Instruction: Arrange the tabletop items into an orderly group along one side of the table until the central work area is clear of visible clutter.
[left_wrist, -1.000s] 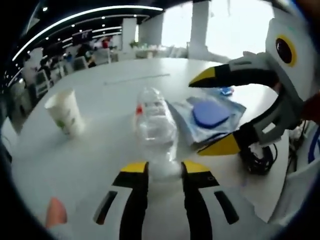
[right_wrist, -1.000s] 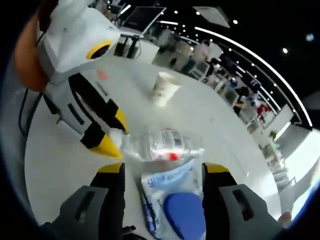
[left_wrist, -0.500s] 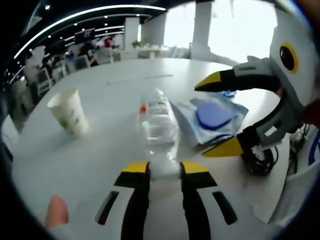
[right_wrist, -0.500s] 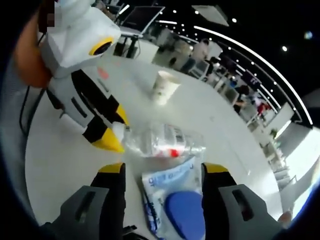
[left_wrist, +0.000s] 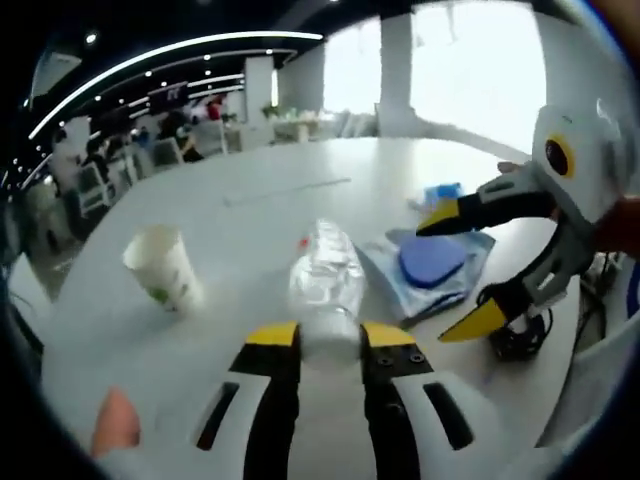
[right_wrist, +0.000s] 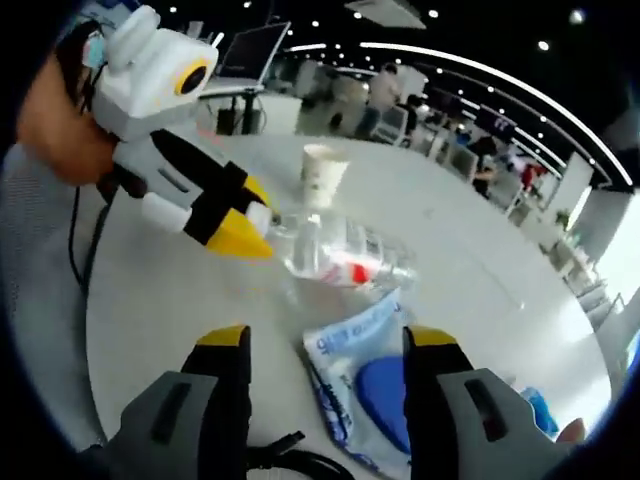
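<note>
pinching the clear plastic bottle (left_wrist: 326, 285) by its capped end, the left hand-held gripper (left_wrist: 328, 338) is holding it over the desk (left_wrist: 240, 200); it looks empty, light, crushable. the right hand-held gripper (right_wrist: 325, 340) is hovering spread above the blue pouch (right_wrist: 365, 385).

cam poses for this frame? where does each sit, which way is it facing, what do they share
Left gripper view: rides the left gripper, looking across the table toward windows; jaws clamp the clear bottle; fingertip low left.
Right gripper view: rides the right gripper, jaws open beside the blue pouch, facing desks; hand upper left.
Shared: bottle, pouch, paper cup, each other's gripper.
</note>
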